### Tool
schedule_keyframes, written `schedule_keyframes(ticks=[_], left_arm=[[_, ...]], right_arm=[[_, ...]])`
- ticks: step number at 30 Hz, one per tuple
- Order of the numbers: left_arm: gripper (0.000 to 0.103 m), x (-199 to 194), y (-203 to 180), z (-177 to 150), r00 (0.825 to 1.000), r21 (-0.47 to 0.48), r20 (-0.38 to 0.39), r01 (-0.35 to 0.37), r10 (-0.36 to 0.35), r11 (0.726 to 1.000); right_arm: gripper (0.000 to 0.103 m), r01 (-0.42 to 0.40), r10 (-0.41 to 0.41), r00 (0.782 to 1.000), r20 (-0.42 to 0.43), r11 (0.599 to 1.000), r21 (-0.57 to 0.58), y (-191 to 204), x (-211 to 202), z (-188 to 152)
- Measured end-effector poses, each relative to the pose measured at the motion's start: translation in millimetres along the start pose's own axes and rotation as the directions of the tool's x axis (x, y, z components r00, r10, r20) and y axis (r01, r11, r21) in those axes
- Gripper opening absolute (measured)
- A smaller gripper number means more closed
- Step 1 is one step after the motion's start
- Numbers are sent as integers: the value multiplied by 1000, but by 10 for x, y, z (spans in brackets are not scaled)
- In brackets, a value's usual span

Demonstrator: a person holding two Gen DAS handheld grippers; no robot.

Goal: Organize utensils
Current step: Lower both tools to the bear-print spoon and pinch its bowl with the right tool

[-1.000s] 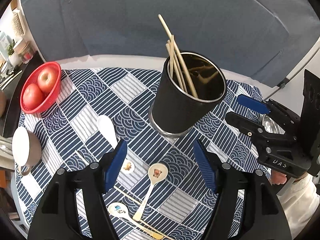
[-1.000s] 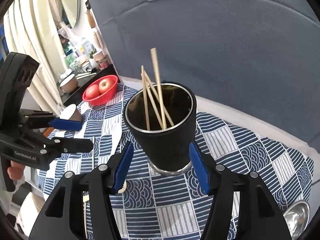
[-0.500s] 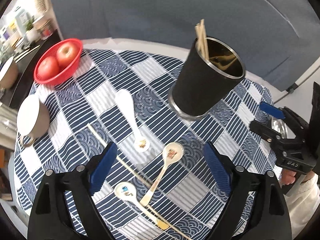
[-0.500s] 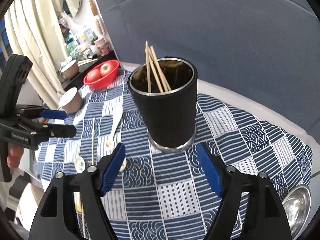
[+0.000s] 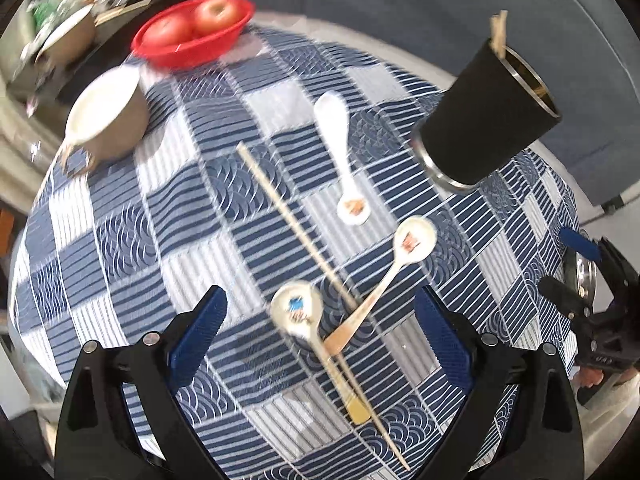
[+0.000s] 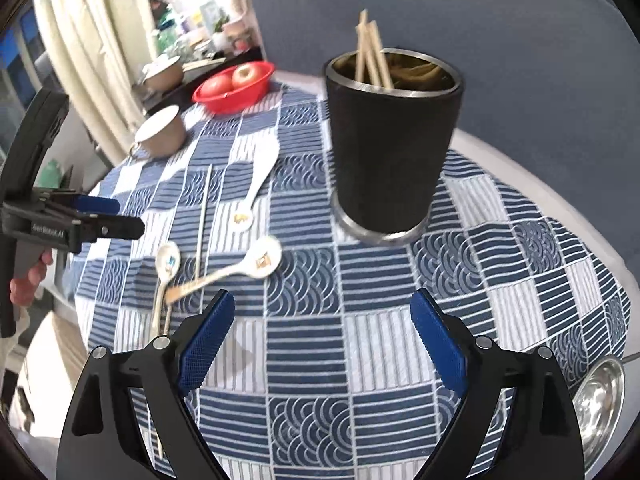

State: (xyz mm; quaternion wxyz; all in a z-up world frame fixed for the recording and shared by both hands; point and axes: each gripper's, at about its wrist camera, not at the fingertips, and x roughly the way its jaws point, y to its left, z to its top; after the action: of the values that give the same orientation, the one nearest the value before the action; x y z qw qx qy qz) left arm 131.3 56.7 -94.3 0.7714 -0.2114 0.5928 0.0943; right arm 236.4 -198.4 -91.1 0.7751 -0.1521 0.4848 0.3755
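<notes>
A black utensil cup (image 5: 486, 120) (image 6: 392, 140) holds several chopsticks. On the blue patterned tablecloth lie a white spoon (image 5: 340, 152) (image 6: 256, 184), a cream spoon with a red mark (image 5: 384, 276) (image 6: 240, 266), a spoon with a blue mark (image 5: 308, 328) (image 6: 166, 272) and a loose chopstick (image 5: 292, 220) (image 6: 203, 216). My left gripper (image 5: 320, 320) is open and empty, above the crossed spoons. My right gripper (image 6: 320, 328) is open and empty, in front of the cup; it also shows at the right edge of the left wrist view (image 5: 576, 276).
A red basket with apples (image 5: 192, 32) (image 6: 234, 86) and a beige mug (image 5: 108, 116) (image 6: 160, 132) stand at the far left. A steel bowl (image 6: 600, 400) sits at the right table edge. A blue backdrop stands behind the table.
Both grippers have pulled back from the cup and opened wider. The left one has swung left and down over the spoons and loose chopstick.
</notes>
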Motion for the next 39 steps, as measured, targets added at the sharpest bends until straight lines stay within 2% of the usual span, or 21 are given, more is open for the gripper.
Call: schedule_keyframes(ticks=[3, 10, 17, 22, 29, 35, 36, 38, 39], left_arm=[[93, 33, 103, -136, 1000, -26, -7, -19, 19, 999], [93, 166, 262, -409, 999, -89, -40, 18, -22, 996], [93, 253, 341, -519, 998, -117, -61, 13, -20, 993], [93, 277, 353, -561, 998, -104, -67, -4, -3, 995], [93, 349, 287, -550, 995, -26, -90, -35, 33, 999], [93, 412, 251, -460, 994, -3, -103, -34, 34, 999], [93, 420, 241, -442, 994, 5, -105, -33, 33, 999], [93, 434, 218, -413, 993, 22, -109, -31, 34, 999], [93, 452, 187, -406, 993, 33, -111, -30, 33, 999]], right_arm=[[85, -8, 8, 1000, -25, 1000, -15, 87, 70, -77], [85, -26, 23, 997, -76, 999, -38, 229, 219, -183], [85, -54, 51, 993, -103, 998, -26, 261, 432, -111], [85, -76, 77, 990, -115, 997, 12, 231, 604, 37], [84, -83, 89, 985, -145, 995, 46, 230, 927, 248], [75, -83, 92, 983, -158, 995, 61, 258, 1114, 345], [67, -90, 100, 982, -162, 994, 64, 261, 1143, 359], [22, -105, 115, 974, -193, 993, 61, 296, 1227, 373], [6, -115, 125, 966, -226, 992, 57, 317, 1285, 371]])
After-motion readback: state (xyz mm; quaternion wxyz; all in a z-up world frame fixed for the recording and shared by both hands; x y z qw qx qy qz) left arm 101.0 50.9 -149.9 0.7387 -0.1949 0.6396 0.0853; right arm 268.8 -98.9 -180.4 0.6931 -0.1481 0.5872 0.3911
